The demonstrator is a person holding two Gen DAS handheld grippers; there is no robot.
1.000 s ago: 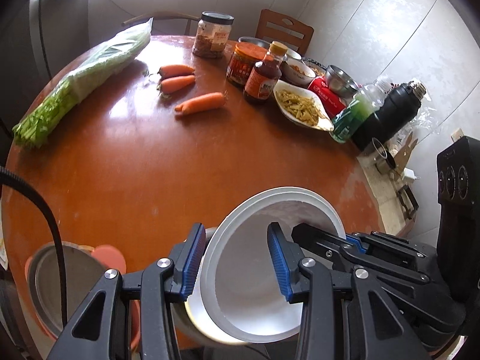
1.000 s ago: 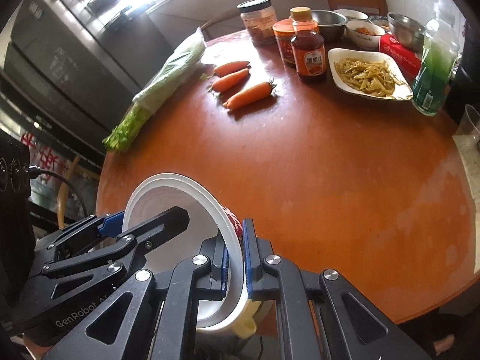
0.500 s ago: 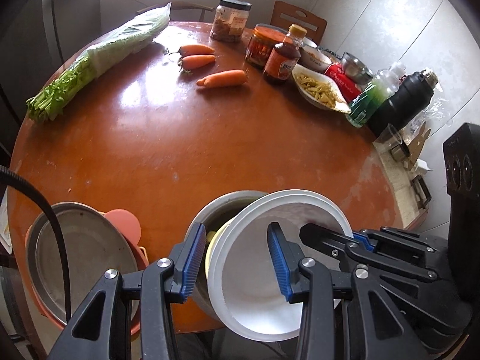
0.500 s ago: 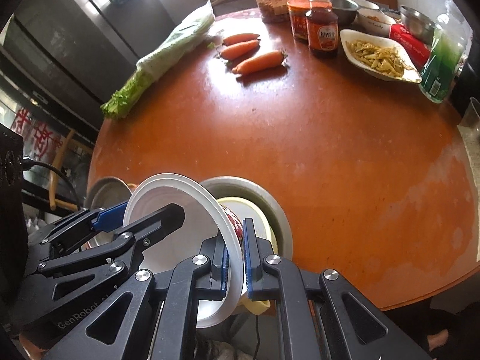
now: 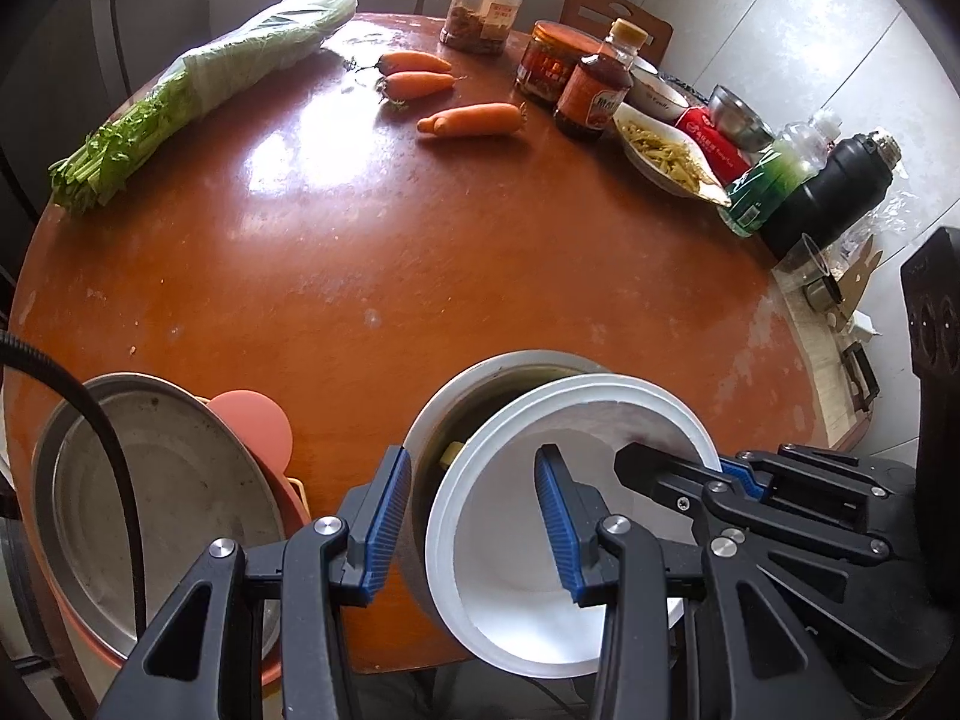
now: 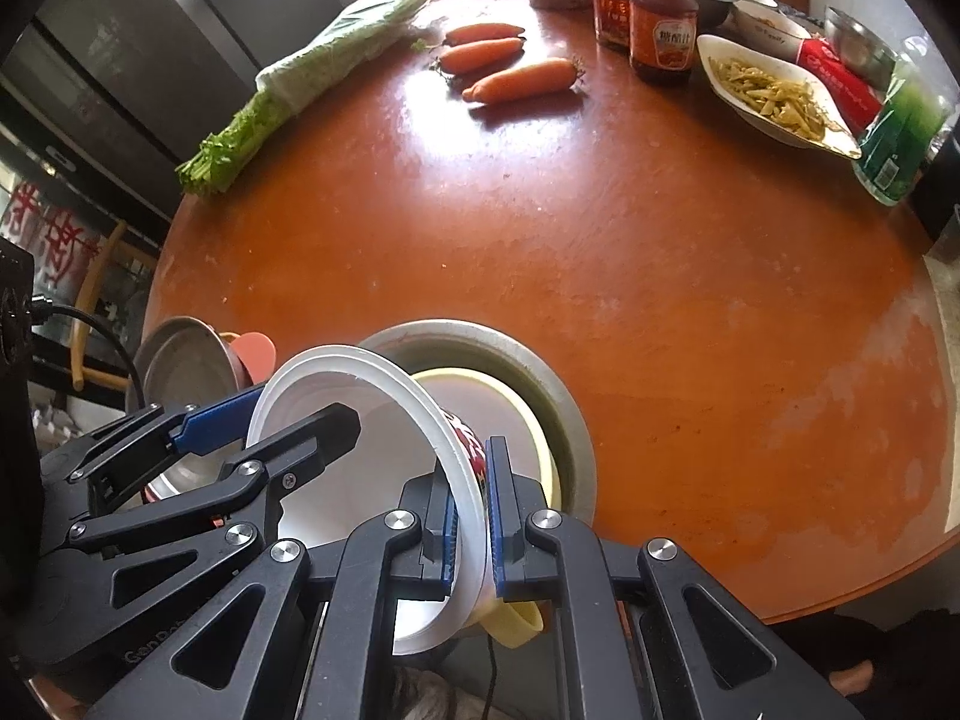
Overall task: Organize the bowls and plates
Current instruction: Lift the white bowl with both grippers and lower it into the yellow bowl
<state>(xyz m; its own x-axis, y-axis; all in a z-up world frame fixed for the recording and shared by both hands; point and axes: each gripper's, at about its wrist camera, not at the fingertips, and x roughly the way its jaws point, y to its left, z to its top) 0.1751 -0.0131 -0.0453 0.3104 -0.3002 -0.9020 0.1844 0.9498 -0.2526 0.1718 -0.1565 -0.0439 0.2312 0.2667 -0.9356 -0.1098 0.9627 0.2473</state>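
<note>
A white disposable bowl (image 5: 516, 528) with red print (image 6: 360, 414) is tilted on its side over a grey metal bowl (image 6: 528, 372) that has a yellow bowl (image 6: 498, 414) nested in it, at the table's near edge. My right gripper (image 6: 467, 534) is shut on the white bowl's rim. My left gripper (image 5: 474, 528) is open, its left finger outside the rim and its right finger inside the bowl. A steel plate (image 5: 162, 516) lies on an orange dish (image 5: 255, 426) at the near left.
On the round orange table (image 5: 420, 240) lie bagged celery (image 5: 204, 96), three carrots (image 5: 468, 120), jars and a sauce bottle (image 5: 591, 99), a dish of food (image 5: 666, 150), bowls, a green bottle (image 5: 768, 180) and a black flask (image 5: 834, 192) at the far right.
Both grippers and the white bowl have pulled back toward the near edge. The metal bowl with the yellow bowl and the steel plate have come more into view.
</note>
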